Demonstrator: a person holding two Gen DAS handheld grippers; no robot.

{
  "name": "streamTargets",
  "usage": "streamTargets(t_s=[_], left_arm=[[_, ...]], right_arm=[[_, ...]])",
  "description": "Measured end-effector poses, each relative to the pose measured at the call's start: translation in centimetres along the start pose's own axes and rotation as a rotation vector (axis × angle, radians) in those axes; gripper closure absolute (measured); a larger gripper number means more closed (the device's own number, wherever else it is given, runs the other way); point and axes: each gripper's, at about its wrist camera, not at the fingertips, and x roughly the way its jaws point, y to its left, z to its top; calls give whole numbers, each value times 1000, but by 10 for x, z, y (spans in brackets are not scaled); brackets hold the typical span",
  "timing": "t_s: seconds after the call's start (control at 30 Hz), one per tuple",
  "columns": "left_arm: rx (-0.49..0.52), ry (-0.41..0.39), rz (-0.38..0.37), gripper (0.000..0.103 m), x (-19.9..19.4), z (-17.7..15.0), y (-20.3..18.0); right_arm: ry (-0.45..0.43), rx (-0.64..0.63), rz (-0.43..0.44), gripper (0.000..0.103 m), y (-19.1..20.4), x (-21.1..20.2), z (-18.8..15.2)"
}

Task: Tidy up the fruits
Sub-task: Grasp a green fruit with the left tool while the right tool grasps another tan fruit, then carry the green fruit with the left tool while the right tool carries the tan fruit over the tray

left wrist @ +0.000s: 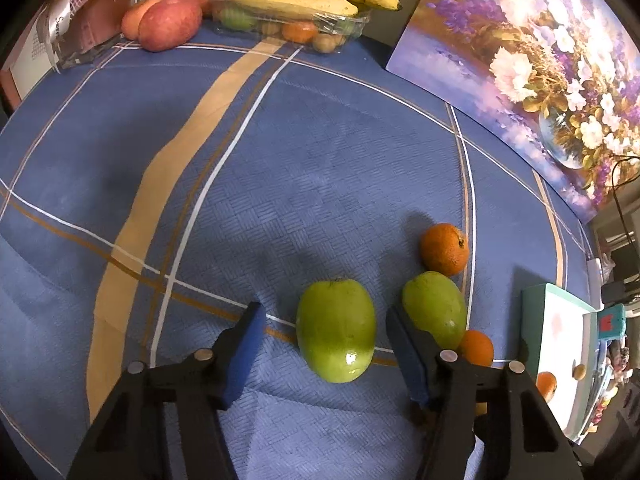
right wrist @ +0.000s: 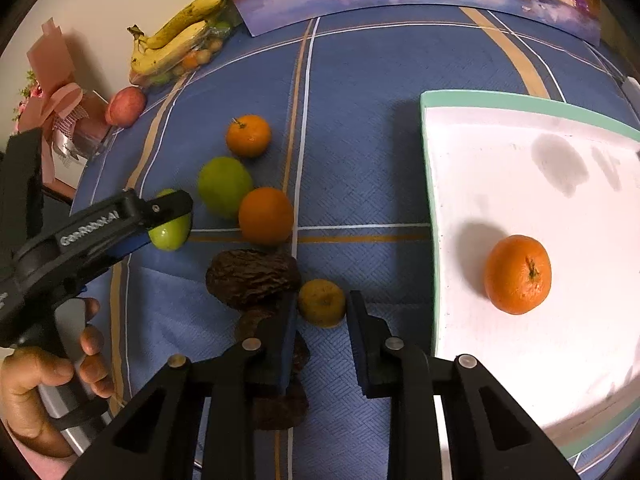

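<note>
Two grippers, both with jaws spread and holding nothing. Your left gripper [left wrist: 322, 344] brackets the nearer green fruit [left wrist: 336, 330] on the blue cloth [left wrist: 280, 160]; its blue pads [left wrist: 246, 348] stand clear of the skin on both sides. Risk: the right-hand pad sits just beside the second green fruit [left wrist: 434, 308], so closing off-centre could nudge that one into the orange [left wrist: 444, 249] behind it and set it rolling.

Your right gripper [right wrist: 322, 320] straddles the small yellowish fruit [right wrist: 322, 303], pads apart from it. Its left finger lies against the dark wrinkled fruit [right wrist: 252, 276]; closing may drag or pinch that too.

The white tray [right wrist: 500, 104] at the cloth's right edge carries one orange [right wrist: 518, 274]. Smooth round fruit could slip from flat pads in transit, and whatever you set down hard may knock that orange along the tray.
</note>
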Motion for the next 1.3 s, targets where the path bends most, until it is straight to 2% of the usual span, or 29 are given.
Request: streamTargets(t_s=[0.03, 0.07, 0.37, 0.63, 1.0, 1.3], left_arm=[[-1, 1, -3, 55, 0, 0, 0], [-2, 4, -10, 61, 0, 0, -1], [-20, -11, 6, 62, -15, -5, -8], [3, -89, 17, 62, -50, -7, -22], [71, -102, -19, 62, -65, -25, -61], [178, -92, -67, 62, -68, -48, -112]], right_arm=[[-2, 3, 4, 77, -1, -2, 1], [-6, 6, 6, 77, -1, -4, 2], [-61, -11, 23, 77, -4, -32, 9], [-100, -29, 10, 77, -13, -50, 10], [-161, -19, -108, 77, -47, -79, 13], [-179, 79, -171, 77, -101, -97, 12]])
